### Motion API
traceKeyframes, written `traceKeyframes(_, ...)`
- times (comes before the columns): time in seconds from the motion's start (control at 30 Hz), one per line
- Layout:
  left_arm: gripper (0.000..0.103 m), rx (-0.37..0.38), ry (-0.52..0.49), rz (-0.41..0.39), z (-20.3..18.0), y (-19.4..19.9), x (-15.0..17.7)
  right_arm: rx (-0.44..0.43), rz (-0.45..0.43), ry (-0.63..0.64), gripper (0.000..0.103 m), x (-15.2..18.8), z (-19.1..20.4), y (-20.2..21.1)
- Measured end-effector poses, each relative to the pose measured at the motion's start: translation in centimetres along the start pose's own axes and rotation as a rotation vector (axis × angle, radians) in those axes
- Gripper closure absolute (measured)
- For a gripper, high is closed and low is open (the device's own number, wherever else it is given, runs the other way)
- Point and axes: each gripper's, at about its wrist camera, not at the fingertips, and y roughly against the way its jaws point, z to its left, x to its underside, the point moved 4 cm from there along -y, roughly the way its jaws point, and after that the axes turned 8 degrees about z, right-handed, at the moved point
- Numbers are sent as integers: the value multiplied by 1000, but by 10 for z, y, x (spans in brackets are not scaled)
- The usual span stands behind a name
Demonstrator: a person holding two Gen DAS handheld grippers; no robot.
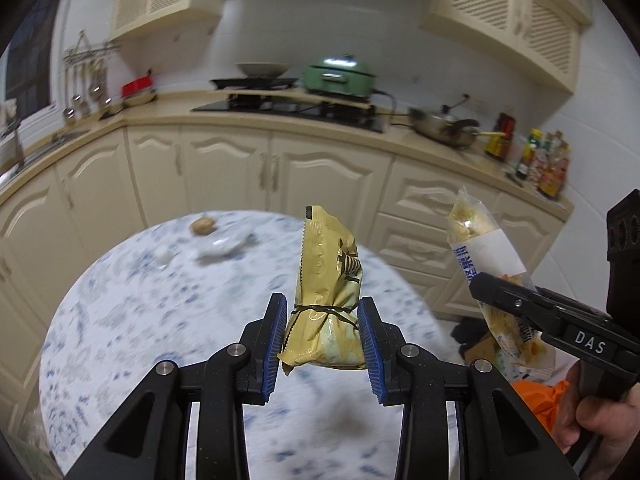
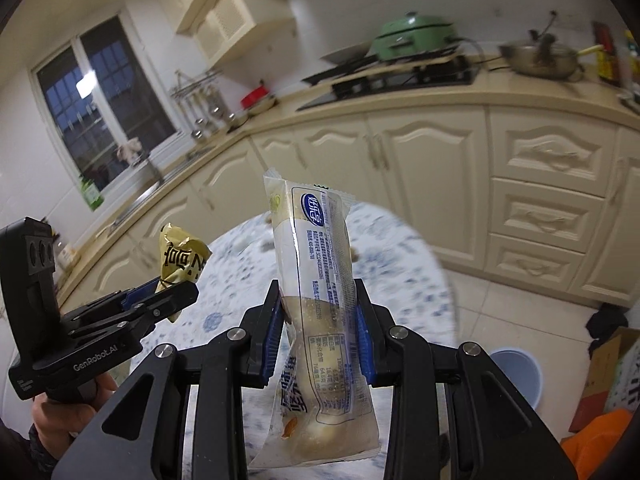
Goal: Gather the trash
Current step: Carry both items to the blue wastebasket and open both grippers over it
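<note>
Trash wrappers are hanging above the round counter: my left gripper is clamping the yellow wrapper, my right gripper is pinching the clear snack packet.

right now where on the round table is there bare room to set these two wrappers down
The near half of the round table looks bare, below the left gripper holding the yellow wrapper. The far edge is crowded: a walnut and white scraps.
</note>
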Motion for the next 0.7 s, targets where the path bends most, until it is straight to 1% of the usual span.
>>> traceKeyframes(0.23, 71, 67, -91, -10, -60, -10, -17, 80, -66, -70, 71, 0, -44, 42)
traceKeyframes(0.43, 71, 119, -127, 16, -93, -37, -26, 140, -98, -134, 71, 5, -85, 70)
traceKeyframes(0.6, 71, 159, -164, 68, -127, -73, -36, 193, -97, -198, 71, 11, -129, 77)
traceKeyframes(0.7, 71, 186, -189, 121, -148, -104, -42, 218, -83, -245, 71, 16, -158, 74)
